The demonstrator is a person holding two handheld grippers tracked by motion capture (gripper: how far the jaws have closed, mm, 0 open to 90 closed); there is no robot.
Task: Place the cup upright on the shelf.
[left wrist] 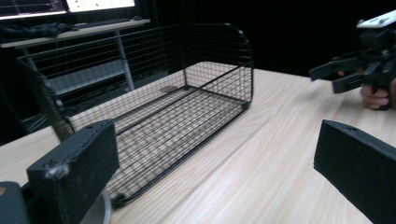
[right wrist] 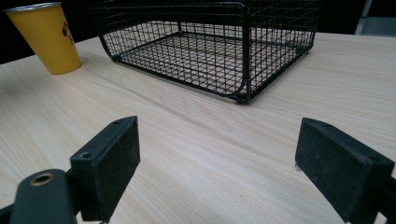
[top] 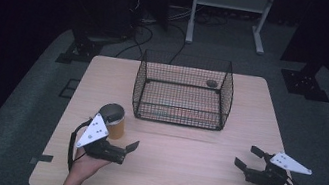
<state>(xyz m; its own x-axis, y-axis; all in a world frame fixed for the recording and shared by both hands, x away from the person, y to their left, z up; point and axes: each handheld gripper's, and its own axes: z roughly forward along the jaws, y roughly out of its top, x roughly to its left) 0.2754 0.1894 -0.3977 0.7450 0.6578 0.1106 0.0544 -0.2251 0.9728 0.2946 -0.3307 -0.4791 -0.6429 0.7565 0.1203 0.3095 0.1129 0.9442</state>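
Note:
A yellow cup (top: 115, 124) with a metal rim stands upright on the wooden table (top: 179, 176), left of a black wire basket (top: 139, 84). My left gripper (top: 124, 142) is just in front of the cup, level and open, with nothing between its jaws (left wrist: 215, 172). My right gripper (top: 249, 157) rests near the table's right front, also open and empty (right wrist: 215, 163). It faces the basket (right wrist: 243, 51) and the cup (right wrist: 51, 39). The left gripper view takes in the basket (left wrist: 215, 65) and the right gripper (left wrist: 337, 74) beyond it. A small dark disc (top: 211, 83) lies at the basket's far right corner.
The basket sits at the table's middle back, its open top upward. Bare wood stretches between the two grippers. Behind the table stand a white metal frame (top: 230, 4) and black stand bases (top: 306, 83) with cables on the grey floor.

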